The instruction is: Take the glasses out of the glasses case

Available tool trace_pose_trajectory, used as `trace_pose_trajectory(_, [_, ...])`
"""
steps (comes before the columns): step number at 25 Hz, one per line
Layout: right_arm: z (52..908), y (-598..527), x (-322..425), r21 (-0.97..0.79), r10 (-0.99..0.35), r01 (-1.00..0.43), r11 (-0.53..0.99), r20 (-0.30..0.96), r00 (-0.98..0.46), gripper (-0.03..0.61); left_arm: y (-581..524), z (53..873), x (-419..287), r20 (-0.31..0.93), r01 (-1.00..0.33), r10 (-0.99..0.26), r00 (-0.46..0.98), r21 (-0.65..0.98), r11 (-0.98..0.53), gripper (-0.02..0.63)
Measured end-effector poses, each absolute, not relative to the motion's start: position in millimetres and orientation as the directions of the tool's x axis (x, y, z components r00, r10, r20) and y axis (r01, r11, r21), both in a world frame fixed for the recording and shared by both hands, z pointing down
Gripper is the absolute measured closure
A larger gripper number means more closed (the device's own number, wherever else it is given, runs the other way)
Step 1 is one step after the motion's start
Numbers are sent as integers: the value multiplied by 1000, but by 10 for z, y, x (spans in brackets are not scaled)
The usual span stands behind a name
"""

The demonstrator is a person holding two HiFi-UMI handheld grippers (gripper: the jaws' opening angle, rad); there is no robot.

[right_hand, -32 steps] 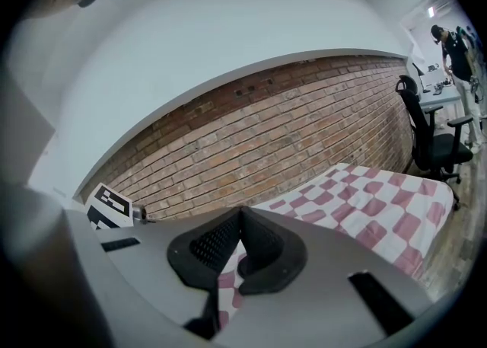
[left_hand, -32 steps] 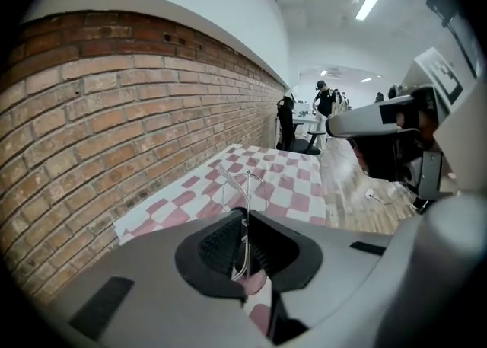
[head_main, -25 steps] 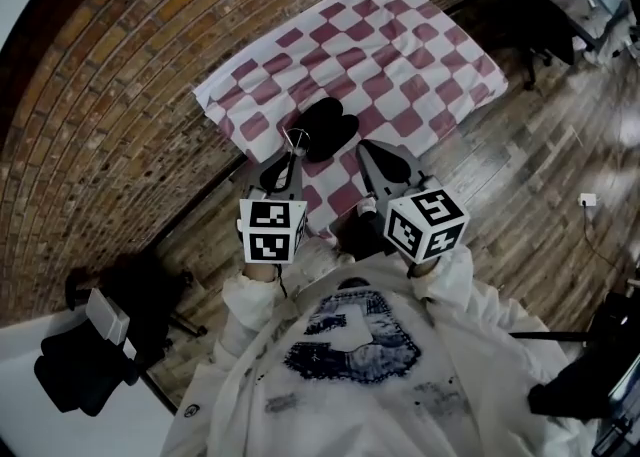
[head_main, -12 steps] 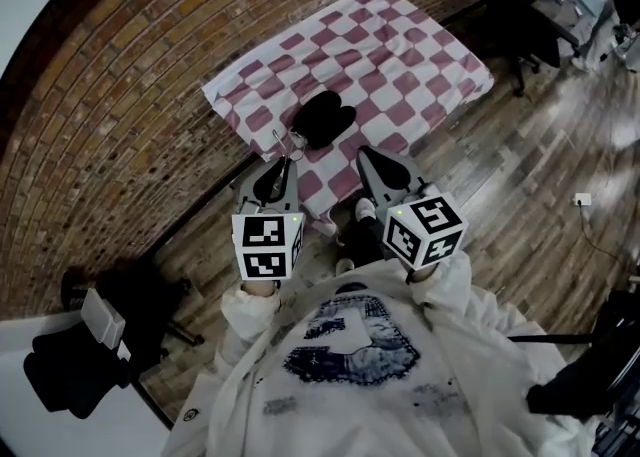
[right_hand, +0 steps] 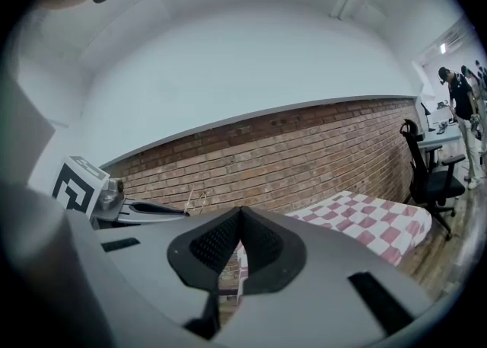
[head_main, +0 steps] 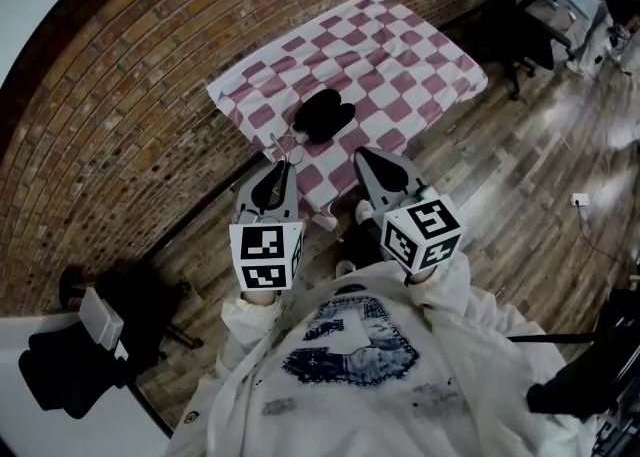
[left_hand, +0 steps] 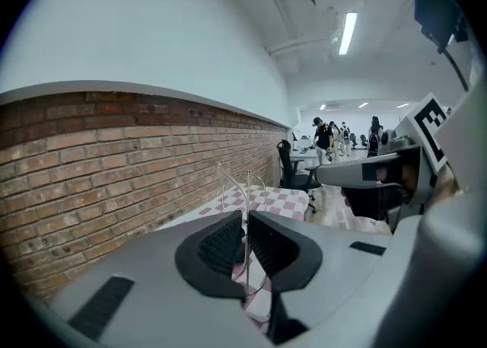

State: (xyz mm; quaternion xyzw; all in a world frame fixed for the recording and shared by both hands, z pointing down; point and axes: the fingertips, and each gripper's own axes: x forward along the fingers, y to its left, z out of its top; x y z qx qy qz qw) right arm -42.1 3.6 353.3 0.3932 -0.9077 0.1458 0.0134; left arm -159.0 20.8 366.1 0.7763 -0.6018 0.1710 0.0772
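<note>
Glasses [head_main: 283, 148] are clamped by their thin wire frame in the left hand-held gripper [head_main: 279, 169], up in the air by the near edge of the checked tabletop [head_main: 400, 55]. Glasses case [head_main: 323, 115] lies open on the tabletop, apart from them. Right hand-held gripper [head_main: 362, 156] is closed with nothing between its jaws.

I see one table [head_main: 452, 63] standing against the brick wall [head_main: 130, 95], fully covered by a red-and-white checked cloth [head_main: 385, 50]. A black case [head_main: 325, 115] lies open on the cloth, near its front edge.
</note>
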Motion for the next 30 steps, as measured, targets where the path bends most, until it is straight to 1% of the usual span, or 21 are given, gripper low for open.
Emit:
trace_pose_trajectory(17, [3478,134,-467,-216,-708,-720,660,142,-691,565,260,3604,-1604,328,-960,-914,238,-66,-274,575])
trace_pose_trajectory(30, [3472,116,-446,-218,-708,-720,659,145,-691,565,243,3626,-1592,338,-959,-909,243,-57,-278,577])
